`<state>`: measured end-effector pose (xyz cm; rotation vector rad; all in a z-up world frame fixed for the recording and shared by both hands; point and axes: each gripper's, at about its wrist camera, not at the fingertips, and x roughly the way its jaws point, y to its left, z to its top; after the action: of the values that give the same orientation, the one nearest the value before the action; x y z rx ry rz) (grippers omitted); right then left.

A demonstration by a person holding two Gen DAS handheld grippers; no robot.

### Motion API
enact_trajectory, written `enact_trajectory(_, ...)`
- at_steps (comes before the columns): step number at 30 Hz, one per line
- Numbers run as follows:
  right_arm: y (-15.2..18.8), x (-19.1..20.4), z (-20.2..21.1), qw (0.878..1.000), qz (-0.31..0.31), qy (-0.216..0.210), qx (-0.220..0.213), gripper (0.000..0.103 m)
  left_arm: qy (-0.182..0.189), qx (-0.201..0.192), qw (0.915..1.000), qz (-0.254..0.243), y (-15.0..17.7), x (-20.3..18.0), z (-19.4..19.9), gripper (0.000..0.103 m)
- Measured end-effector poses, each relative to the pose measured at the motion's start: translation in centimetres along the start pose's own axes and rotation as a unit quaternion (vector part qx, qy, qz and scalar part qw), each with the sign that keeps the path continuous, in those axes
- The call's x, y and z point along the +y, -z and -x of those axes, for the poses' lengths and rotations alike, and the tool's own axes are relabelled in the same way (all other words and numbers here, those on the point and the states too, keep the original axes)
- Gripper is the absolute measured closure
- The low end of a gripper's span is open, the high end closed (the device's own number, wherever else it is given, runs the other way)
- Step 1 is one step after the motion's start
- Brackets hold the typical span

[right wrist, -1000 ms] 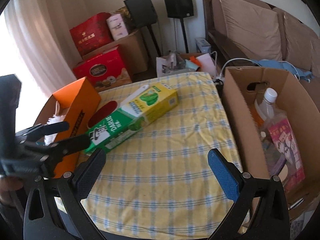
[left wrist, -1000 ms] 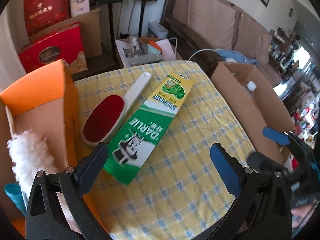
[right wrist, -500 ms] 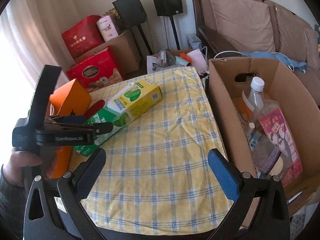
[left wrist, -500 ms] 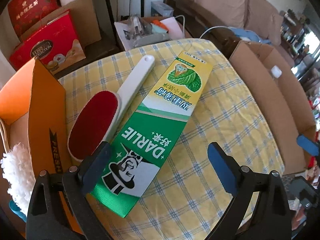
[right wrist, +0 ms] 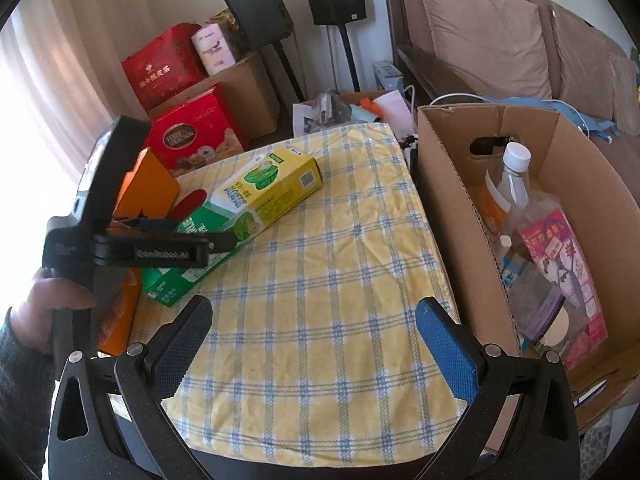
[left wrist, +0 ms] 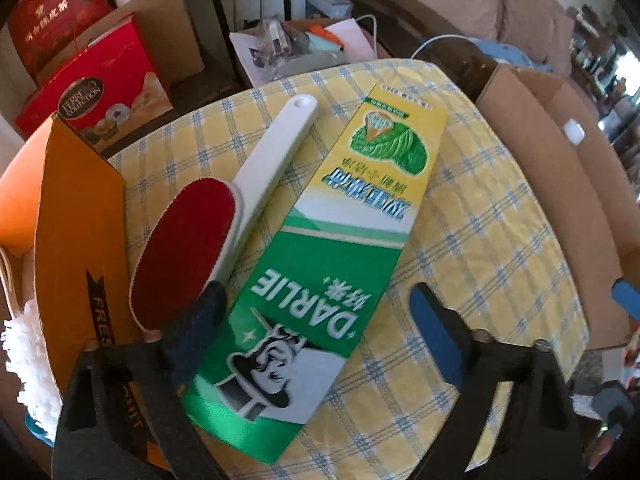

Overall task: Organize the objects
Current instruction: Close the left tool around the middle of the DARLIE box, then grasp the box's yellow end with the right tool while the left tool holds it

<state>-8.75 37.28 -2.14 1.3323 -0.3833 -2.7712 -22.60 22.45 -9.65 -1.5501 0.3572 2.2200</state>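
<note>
A long green and yellow toothpaste box [left wrist: 332, 264] lies slantwise on the yellow checked tablecloth [left wrist: 492, 240]. A lint brush [left wrist: 188, 248] with a red pad and white handle rests against its left side. My left gripper [left wrist: 316, 328] is down over the box's near green end, jaws closing with the box between them. The left finger [left wrist: 196, 320] sits at the box's edge and the right finger [left wrist: 432, 332] stands clear of it. In the right wrist view a hand [right wrist: 60, 300] holds this left gripper [right wrist: 192, 232] over the toothpaste box [right wrist: 256, 196]. My right gripper [right wrist: 316, 332] hangs open above bare cloth, holding nothing.
An orange carton [left wrist: 80, 232] holding a white fluffy duster [left wrist: 32, 364] stands at the table's left edge. At the right edge stands a tall open cardboard box [right wrist: 452, 216] with a clear bottle [right wrist: 516, 184] and packets. Red gift boxes [right wrist: 192, 140], speakers and a sofa lie beyond.
My left gripper has come down and closer over the toothpaste box's near end, and its jaws have narrowed around it. The right gripper has stayed almost still.
</note>
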Motion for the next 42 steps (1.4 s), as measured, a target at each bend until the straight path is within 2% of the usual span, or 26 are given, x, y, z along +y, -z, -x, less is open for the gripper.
enact_trajectory(1,0.0,0.0,0.0,1.000,0.000,0.001,0.000,0.000,0.001,0.001,1.0000,0.001,0.2,0.0,0.1,0.032)
enact_trajectory(5,0.0,0.0,-0.2,1.000,-0.003,0.003,0.000,0.000,0.017,0.000,0.9999,0.000,1.3,-0.5,0.8,0.040)
enact_trajectory(12,-0.2,-0.1,-0.6,1.000,-0.025,-0.015,0.002,0.000,0.045,-0.023,0.9986,0.017,4.3,-1.3,2.4,0.045)
enact_trajectory(22,-0.6,0.9,-2.7,0.997,-0.046,-0.055,0.022,0.001,0.105,-0.057,0.9909,0.062,9.2,-0.9,4.6,0.047)
enact_trajectory(27,-0.1,2.1,-4.5,0.994,-0.054,-0.080,0.044,0.008,0.132,-0.065,0.9864,0.073,11.2,-0.9,5.3,0.047)
enact_trajectory(39,1.7,3.1,-7.4,0.983,-0.092,-0.131,0.092,0.022,0.151,-0.073,0.9813,0.094,12.7,-0.5,5.9,0.048)
enact_trajectory(42,1.6,3.3,-7.4,0.977,-0.102,-0.156,0.099,0.040,0.158,-0.075,0.9798,0.098,12.8,-0.5,6.1,0.048)
